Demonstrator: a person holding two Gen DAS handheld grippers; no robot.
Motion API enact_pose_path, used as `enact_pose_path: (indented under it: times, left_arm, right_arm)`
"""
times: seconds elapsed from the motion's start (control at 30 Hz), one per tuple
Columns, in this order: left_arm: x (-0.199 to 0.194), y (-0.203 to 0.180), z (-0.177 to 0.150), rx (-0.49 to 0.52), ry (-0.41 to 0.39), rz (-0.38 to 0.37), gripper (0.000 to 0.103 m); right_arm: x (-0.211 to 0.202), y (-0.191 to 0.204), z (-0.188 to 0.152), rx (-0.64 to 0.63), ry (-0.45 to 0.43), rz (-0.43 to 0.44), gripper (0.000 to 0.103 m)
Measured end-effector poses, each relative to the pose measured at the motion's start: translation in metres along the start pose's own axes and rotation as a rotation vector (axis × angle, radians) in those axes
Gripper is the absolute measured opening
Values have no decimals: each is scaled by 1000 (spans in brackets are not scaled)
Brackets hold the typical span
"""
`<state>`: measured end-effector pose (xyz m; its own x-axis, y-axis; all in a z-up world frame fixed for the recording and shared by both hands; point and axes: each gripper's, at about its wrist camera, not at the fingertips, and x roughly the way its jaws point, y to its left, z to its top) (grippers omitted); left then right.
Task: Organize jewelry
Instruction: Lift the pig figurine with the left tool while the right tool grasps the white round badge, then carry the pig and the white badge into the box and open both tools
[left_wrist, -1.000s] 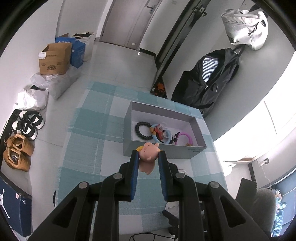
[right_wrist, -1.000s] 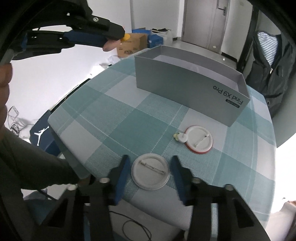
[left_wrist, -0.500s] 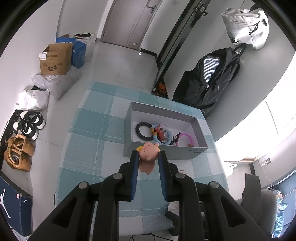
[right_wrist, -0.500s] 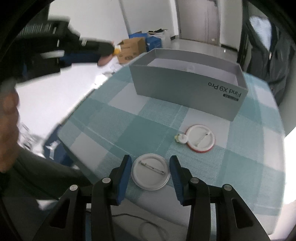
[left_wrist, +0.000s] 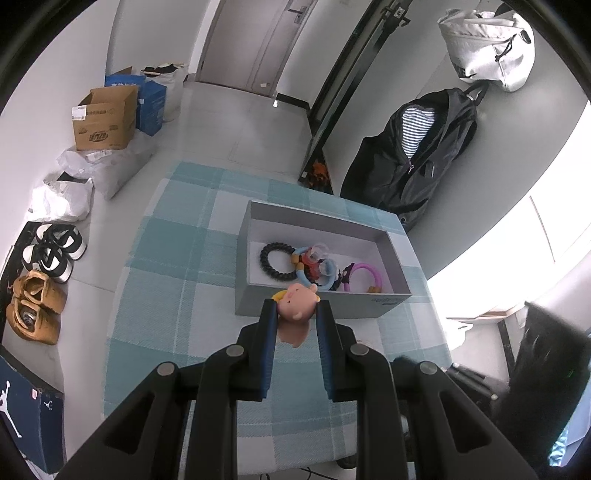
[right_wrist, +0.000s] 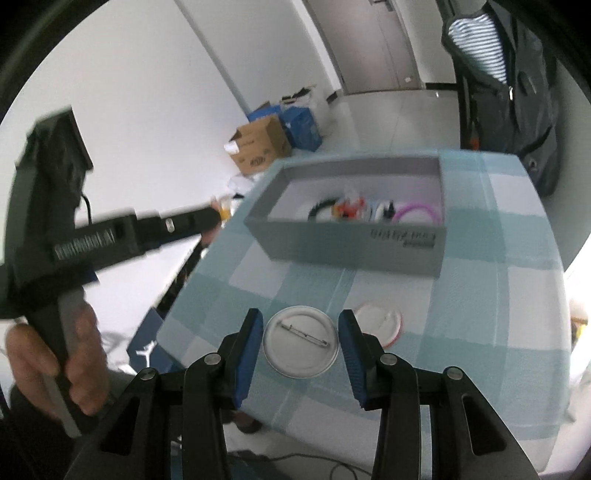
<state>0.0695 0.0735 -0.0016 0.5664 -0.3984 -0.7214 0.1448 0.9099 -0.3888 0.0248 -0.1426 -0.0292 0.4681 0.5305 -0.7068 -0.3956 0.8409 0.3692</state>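
My left gripper (left_wrist: 294, 308) is shut on a pink pig figure (left_wrist: 296, 301) with a yellow part, held high above the table near the front wall of the grey box (left_wrist: 243, 236). The box holds a black bead bracelet (left_wrist: 277, 256), a blue ring with charms (left_wrist: 317, 266) and a purple ring (left_wrist: 364, 275). My right gripper (right_wrist: 301, 332) is open with its fingers on either side of a white pin badge (right_wrist: 300, 345) lying face down on the checked cloth. A second badge with a red rim (right_wrist: 380, 325) lies just to the right. The left gripper also shows in the right wrist view (right_wrist: 177, 225).
The grey box (right_wrist: 351, 247) stands at the middle of the teal checked table (left_wrist: 166, 258). Shoes (left_wrist: 33, 302), bags and cardboard boxes (left_wrist: 103, 122) lie on the floor to the left. A black jacket (left_wrist: 417, 158) hangs at the right.
My right gripper has risen and tilted, so the box's inside now shows; the view is blurred. My left gripper has lifted a little higher with the pig.
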Motion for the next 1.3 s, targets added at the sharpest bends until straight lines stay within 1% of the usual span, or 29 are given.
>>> enact_pose_path:
  times: [0.2,0.33,0.5,0.57,0.67,0.73,0.87,1.1,1.3]
  left_arm:
    - [3,-10,7,14,-3,-8,16]
    - [7,-15,14,19,-5,-13,16]
    - [18,-18,23,32,-6,-15,16]
    - [24,-18,27,38,7,0,16]
    - [26,-18,35,39,1,-23,16]
    - [29,-19,40,51,5,-20,16]
    - [41,-18,49,41,28,-49,16]
    - [61,-19,54,38,63,-52,16]
    - [77,-19,58,29,96,-52,16]
  right_arm:
    - [-13,-6,29,0,-38,16,41]
    - [-14,-11,48,4,-49,34,41]
    - [-6,-16,69,-43,-44,28,41]
    - [-1,-19,79,-58,-41,28,41]
    - [6,-24,92,-68,-41,36,41]
    - [12,-28,98,-69,-39,47,41]
    - [22,-34,107,-67,-34,62,41]
    - [40,-54,118,-13,-11,91,41]
    - [44,-61,124,6,-9,113,41]
